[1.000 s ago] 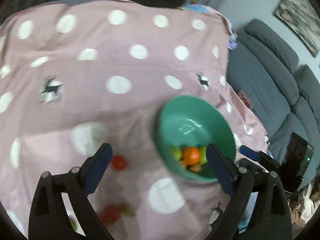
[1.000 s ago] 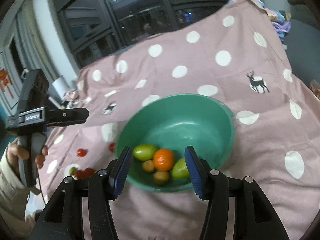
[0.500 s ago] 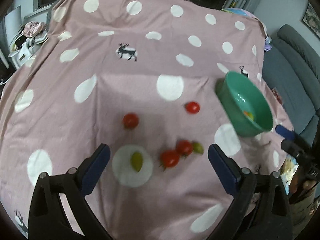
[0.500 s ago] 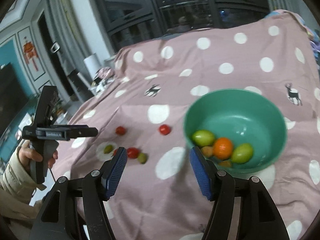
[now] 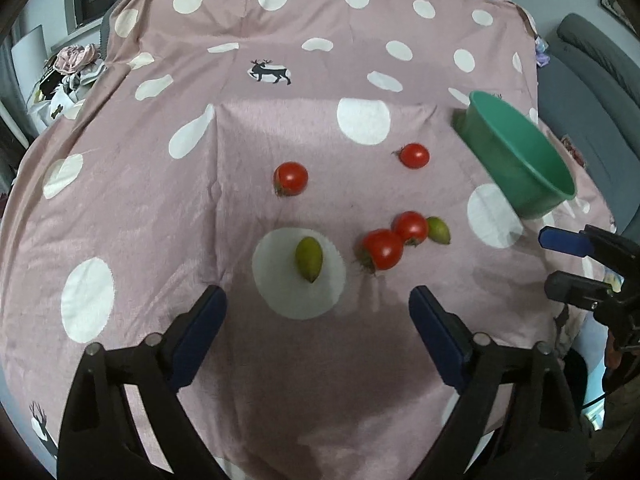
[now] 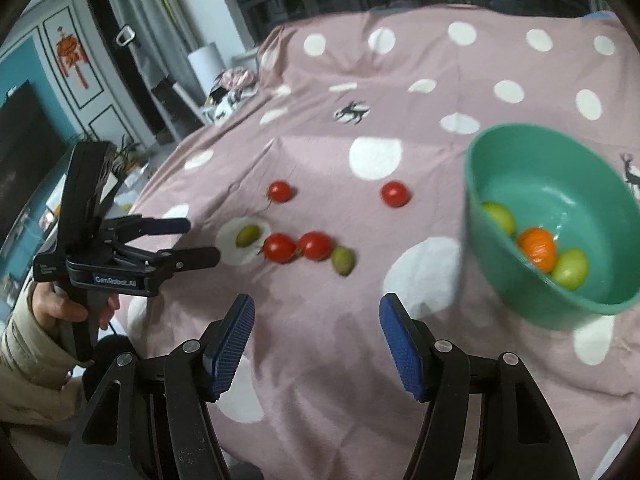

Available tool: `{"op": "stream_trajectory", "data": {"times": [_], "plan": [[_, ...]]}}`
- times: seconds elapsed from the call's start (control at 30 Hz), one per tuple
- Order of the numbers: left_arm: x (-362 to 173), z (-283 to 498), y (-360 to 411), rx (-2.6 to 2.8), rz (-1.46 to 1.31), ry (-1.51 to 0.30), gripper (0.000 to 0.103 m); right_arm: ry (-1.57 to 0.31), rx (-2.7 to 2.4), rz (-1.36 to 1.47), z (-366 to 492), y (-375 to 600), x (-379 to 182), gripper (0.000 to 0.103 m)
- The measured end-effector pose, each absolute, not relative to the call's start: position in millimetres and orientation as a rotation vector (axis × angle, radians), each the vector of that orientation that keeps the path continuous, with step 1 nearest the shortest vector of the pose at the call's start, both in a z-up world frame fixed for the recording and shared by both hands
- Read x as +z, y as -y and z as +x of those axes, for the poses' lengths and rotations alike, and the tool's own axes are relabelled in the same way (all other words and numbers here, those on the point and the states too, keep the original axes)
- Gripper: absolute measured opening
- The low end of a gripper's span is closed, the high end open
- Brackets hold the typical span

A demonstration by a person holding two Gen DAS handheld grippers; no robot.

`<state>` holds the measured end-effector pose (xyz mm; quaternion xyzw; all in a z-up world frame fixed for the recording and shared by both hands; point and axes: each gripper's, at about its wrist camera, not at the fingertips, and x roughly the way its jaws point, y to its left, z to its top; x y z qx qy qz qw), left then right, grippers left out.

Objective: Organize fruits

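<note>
Four red tomatoes lie loose on the pink dotted cloth: one (image 5: 291,178), another (image 5: 415,155), and a touching pair (image 5: 383,249). A green fruit (image 5: 309,258) rests on a white dot, and a smaller one (image 5: 439,230) touches the pair. The green bowl (image 6: 472,184) at the right holds an orange (image 6: 537,243) and green fruits (image 6: 570,268). My left gripper (image 5: 316,300) hovers just short of the green fruit; its jaws are closing with nothing between them. My right gripper (image 6: 317,308) stands open and empty, nearer than the loose fruit and left of the bowl.
A grey sofa (image 5: 592,80) runs along the table's right side. Clutter (image 5: 72,68) sits beyond the far left corner. A hand in a beige sleeve (image 6: 52,308) holds the left gripper (image 6: 202,240) over the table's left edge.
Both grippers swung left and down, away from the bowl and toward the loose fruit. The right jaws stand wider than a second ago; the left jaws have narrowed a little.
</note>
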<state>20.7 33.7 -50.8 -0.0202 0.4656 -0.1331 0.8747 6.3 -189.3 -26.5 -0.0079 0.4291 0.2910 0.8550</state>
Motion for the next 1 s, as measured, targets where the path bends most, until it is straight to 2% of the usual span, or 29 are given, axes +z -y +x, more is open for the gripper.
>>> {"op": "stream_trajectory", "data": {"times": [0.27, 0.47, 0.77, 1.0], "plan": [[-61.8, 30.5, -33.7, -0.283, -0.021, -0.989, 0.088, -0.968, 0.612, -0.046, 17.6, 173.0, -46.5, 0.066], [-68.0, 39.6, -28.4, -0.296, -0.001, -1.0, 0.081, -0.985, 0.612, -0.084, 29.2, 161.7, -52.5, 0.065], [-77.6, 50.0, -21.3, -0.305, 0.043, -1.022, 0.069, -1.008, 0.594, -0.137, 50.9, 146.5, -59.9, 0.046], [-79.5, 57.2, -21.8, -0.3, 0.05, -1.02, 0.062, -1.039, 0.564, -0.163, 64.7, 141.8, -68.3, 0.046]]}}
